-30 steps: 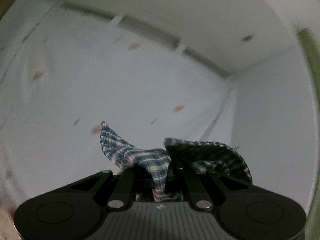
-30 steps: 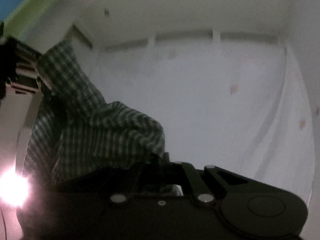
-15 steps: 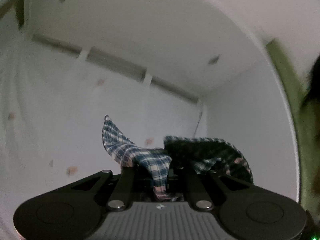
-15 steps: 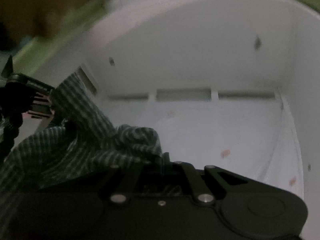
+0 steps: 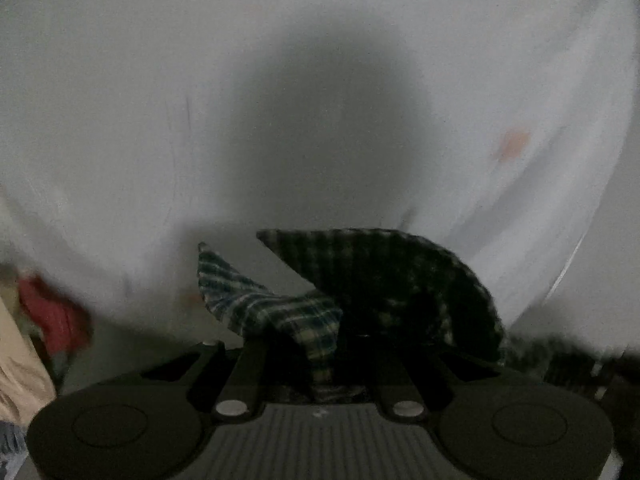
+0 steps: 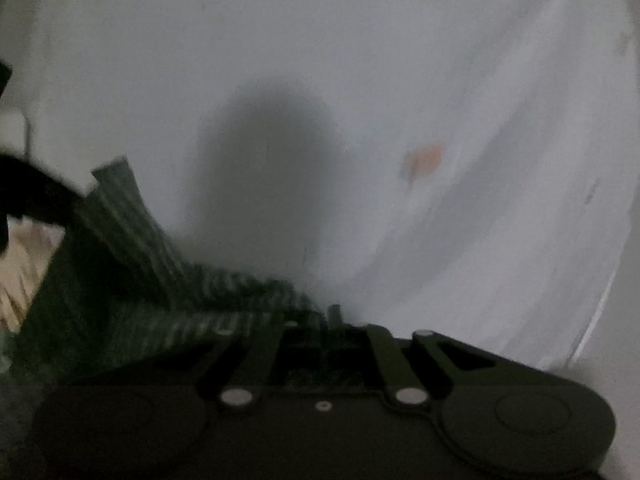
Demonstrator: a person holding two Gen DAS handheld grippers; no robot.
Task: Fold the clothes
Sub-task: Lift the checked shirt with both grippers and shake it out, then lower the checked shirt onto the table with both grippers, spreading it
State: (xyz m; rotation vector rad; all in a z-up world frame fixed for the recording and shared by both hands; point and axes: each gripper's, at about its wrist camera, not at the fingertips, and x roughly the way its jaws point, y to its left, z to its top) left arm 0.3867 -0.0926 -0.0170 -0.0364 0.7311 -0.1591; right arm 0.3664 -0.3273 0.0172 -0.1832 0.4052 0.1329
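Note:
A blue-green plaid garment (image 5: 272,304) sticks up between the jaws of my left gripper (image 5: 340,332). One corner points up on the left and a darker fold (image 5: 392,276) stands on the right. The jaws are opening, with the cloth still pinched between them. In the blurred right wrist view the same plaid garment (image 6: 160,280) trails off to the left from my right gripper (image 6: 328,320). Those jaws are opening too, with a bit of cloth at the tips. Both grippers hang low over the white sheet (image 5: 160,120), each casting a dark round shadow on it.
The white sheet (image 6: 460,240) carries a faint orange spot (image 6: 426,160) and fills most of both views. A red item (image 5: 52,320) and beige cloth (image 5: 20,368) lie at the far left. A dark blurred shape (image 6: 32,196) crosses the left edge of the right wrist view.
Both views have swung down from the back wall to the sheet close below. The plaid garment came down with both grippers. Dark shadows now fall on the sheet.

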